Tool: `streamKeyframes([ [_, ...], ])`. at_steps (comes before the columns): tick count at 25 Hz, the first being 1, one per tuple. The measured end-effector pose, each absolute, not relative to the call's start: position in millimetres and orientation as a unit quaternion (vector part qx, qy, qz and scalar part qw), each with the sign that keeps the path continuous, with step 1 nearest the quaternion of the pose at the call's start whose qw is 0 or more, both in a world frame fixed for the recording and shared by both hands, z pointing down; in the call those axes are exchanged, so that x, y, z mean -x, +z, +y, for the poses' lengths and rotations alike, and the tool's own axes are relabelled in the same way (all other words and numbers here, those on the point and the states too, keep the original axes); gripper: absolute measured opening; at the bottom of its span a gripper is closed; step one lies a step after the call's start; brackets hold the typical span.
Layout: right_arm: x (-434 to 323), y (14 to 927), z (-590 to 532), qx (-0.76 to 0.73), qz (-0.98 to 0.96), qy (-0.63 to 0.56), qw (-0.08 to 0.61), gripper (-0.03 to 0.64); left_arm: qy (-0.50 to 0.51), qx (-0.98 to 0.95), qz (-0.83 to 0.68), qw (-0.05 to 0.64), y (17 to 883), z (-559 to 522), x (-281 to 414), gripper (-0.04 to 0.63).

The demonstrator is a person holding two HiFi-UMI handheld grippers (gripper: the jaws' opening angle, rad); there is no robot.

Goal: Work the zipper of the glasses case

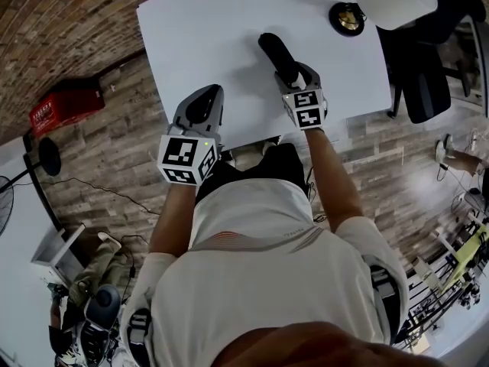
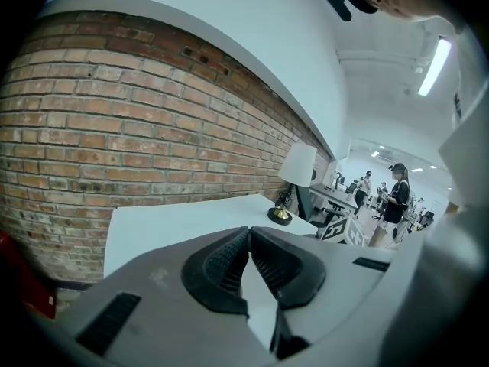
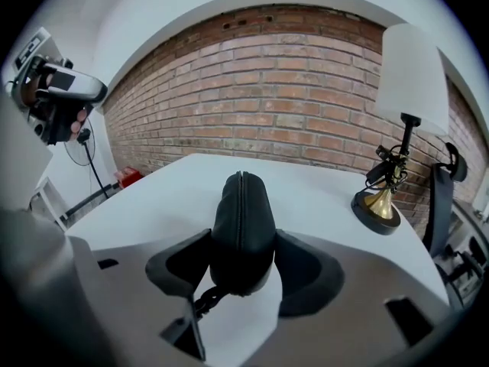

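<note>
A black glasses case point(image 1: 275, 52) lies on the white table point(image 1: 206, 29), its zipper seam running along the top point(image 3: 240, 205). My right gripper point(image 1: 291, 76) is shut on the near end of the case point(image 3: 243, 239), one pad against each side. A short zipper pull chain point(image 3: 205, 300) hangs below that end. My left gripper point(image 1: 205, 98) hovers at the table's near edge, left of the case and apart from it. In the left gripper view its jaws point(image 2: 250, 234) are shut with nothing between them.
A lamp with a brass base point(image 1: 348, 17) and white shade point(image 3: 409, 75) stands at the table's far right. A black chair point(image 1: 424, 82) is right of the table. A red box point(image 1: 65, 105) sits on the floor at the left, by a brick wall.
</note>
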State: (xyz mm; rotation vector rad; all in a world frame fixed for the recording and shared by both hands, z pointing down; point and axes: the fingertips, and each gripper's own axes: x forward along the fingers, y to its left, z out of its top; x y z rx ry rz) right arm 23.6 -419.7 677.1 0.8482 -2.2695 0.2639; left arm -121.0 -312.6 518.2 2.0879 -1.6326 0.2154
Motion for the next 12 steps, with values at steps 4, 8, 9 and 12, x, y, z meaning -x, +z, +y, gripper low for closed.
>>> streamKeyframes([
  [4,-27.4,644.3,-418.5,-0.338,-0.88,0.099,0.318,0.31,0.069,-0.775,-0.587,0.224,505.6,-317.0,119.1,0.023],
  [8,-34.6,593.3,-414.9,-0.363,-0.886,0.091,0.274,0.31,0.053,-0.793,-0.573,0.2,485.4,-321.7,119.3,0.023],
  [9,-35.7,579.7,-411.1,-0.368,-0.887,0.09,0.262,0.31,0.05,-0.796,-0.57,0.196,480.0,-321.0,120.0,0.023],
  [12,-38.8,535.8,-396.2,-0.38,-0.893,0.09,0.222,0.31,0.038,-0.808,-0.558,0.185,462.4,-316.4,121.0,0.023],
])
